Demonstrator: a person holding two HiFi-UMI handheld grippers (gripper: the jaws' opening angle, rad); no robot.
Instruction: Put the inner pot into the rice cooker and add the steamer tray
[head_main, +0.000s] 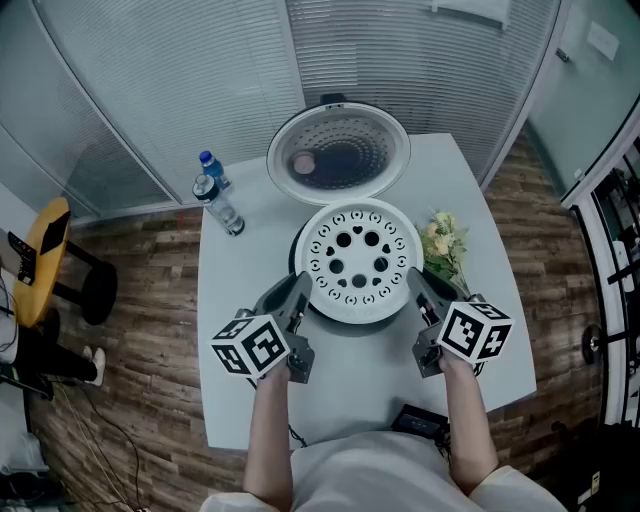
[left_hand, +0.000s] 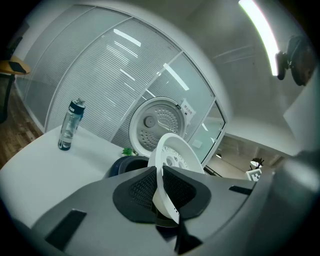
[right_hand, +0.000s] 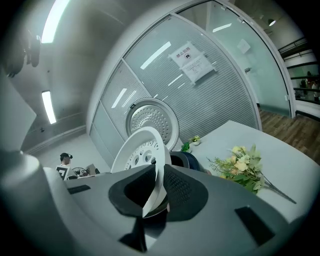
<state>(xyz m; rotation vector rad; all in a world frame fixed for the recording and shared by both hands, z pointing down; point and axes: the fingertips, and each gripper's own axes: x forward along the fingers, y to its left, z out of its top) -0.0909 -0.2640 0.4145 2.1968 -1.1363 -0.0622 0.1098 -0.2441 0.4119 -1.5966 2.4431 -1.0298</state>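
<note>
A white steamer tray (head_main: 358, 262) with many holes hangs level over the dark rice cooker (head_main: 300, 262), whose round lid (head_main: 338, 152) stands open behind it. My left gripper (head_main: 300, 296) is shut on the tray's left rim, and my right gripper (head_main: 418, 290) is shut on its right rim. In the left gripper view the tray's rim (left_hand: 165, 197) runs between the black pads, with the cooker body (left_hand: 125, 165) beyond. The right gripper view shows the tray's rim (right_hand: 155, 192) pinched the same way, the cooker (right_hand: 185, 160) just behind. The inner pot is hidden under the tray.
A clear water bottle (head_main: 215, 195) with a blue cap stands at the white table's (head_main: 240, 380) back left. A bunch of pale flowers (head_main: 445, 245) lies to the right of the cooker. A dark flat object (head_main: 420, 422) sits at the table's near edge. Glass walls with blinds stand behind.
</note>
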